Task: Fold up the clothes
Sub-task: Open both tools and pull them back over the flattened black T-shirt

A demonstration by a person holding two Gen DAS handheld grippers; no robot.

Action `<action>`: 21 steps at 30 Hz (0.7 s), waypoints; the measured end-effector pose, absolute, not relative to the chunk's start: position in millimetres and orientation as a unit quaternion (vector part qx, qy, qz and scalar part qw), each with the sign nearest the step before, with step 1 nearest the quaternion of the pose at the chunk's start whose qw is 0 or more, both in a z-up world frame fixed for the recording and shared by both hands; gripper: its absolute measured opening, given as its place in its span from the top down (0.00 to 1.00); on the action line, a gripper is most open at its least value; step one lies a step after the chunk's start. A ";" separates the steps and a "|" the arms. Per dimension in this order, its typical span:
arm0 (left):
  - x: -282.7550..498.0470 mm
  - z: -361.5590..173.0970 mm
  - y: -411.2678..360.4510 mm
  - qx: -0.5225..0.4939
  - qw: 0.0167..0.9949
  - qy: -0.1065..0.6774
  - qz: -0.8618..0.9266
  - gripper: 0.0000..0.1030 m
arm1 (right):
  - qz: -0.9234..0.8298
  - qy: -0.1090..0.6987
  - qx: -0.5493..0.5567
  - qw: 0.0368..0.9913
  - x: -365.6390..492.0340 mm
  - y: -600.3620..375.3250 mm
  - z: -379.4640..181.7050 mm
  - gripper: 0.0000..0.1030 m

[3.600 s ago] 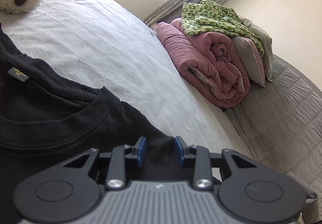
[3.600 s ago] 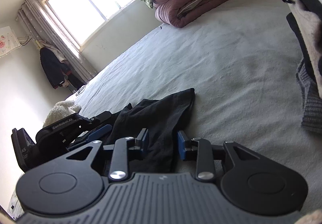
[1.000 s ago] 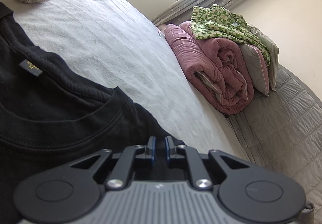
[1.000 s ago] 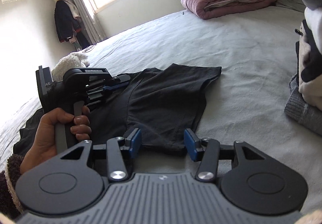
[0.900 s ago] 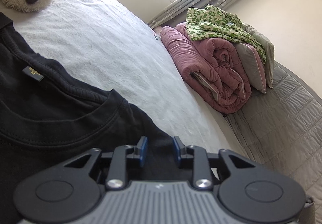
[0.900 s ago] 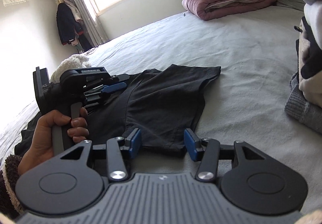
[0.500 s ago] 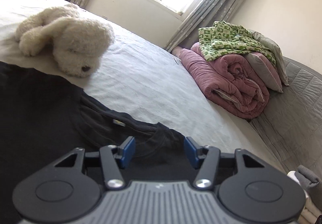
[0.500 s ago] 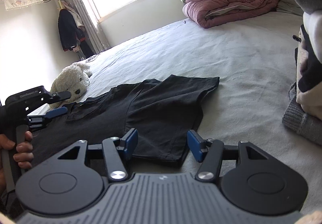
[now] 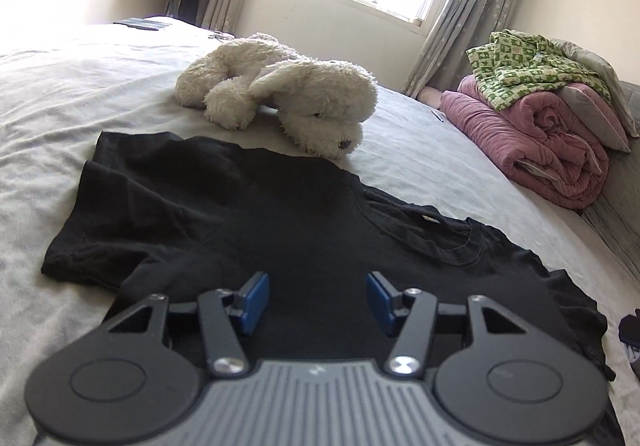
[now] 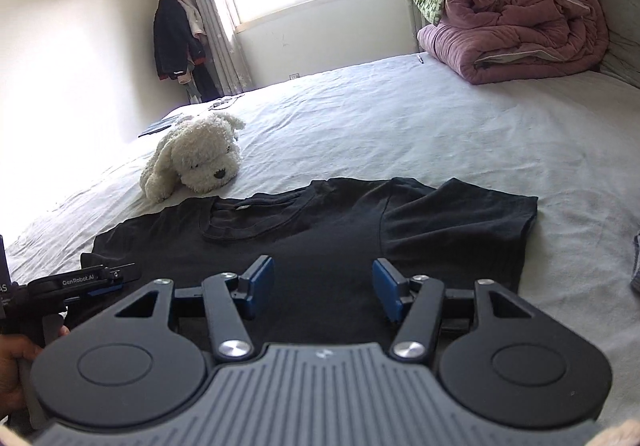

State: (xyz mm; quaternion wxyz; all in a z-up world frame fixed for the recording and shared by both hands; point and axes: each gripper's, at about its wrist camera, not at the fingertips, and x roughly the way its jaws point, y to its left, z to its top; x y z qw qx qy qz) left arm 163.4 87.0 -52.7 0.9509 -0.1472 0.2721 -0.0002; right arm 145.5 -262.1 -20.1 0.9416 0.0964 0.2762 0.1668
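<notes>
A black T-shirt (image 9: 248, 213) lies spread flat on the bed, collar toward the window and sleeves out to both sides. It also shows in the right wrist view (image 10: 360, 230). My left gripper (image 9: 316, 300) is open and empty, held above the shirt's body. My right gripper (image 10: 322, 288) is open and empty, held above the shirt's chest below the collar. The left gripper also shows at the lower left edge of the right wrist view (image 10: 96, 280), held in a hand.
A white plush dog (image 9: 280, 101) lies just past the collar; it also shows in the right wrist view (image 10: 196, 161). A rolled pink quilt with a green patterned cloth on top (image 9: 540, 113) sits at the bed's far right. Grey folded clothing (image 9: 630, 330) lies at the right edge.
The left gripper opened, let go of the shirt's shoulder and pulled back and up. The right gripper also rose back from the sleeve. The shirt now lies flat with both sleeves out.
</notes>
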 end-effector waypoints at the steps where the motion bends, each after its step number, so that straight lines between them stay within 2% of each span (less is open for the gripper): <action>1: 169.3 -49.8 82.4 -0.136 0.953 0.271 -0.005 0.46 | 0.162 0.280 0.092 0.942 153.2 -249.7 -23.4 0.43; 7: 227.0 -61.9 49.6 -0.033 0.954 0.299 -0.012 0.46 | 0.121 0.316 0.006 0.941 211.4 -181.4 -58.7 0.43; 11: 261.9 -62.2 46.5 -0.011 0.952 0.306 -0.021 0.44 | 0.117 0.315 -0.048 0.941 245.3 -156.2 -71.0 0.42; 16: 298.1 -64.1 42.0 0.025 0.947 0.318 -0.035 0.36 | 0.138 0.316 -0.055 0.937 285.7 -145.6 -69.4 0.40; 21: 322.0 -67.3 48.3 0.014 0.949 0.312 -0.032 0.27 | 0.126 0.308 -0.063 0.941 314.6 -134.4 -74.8 0.32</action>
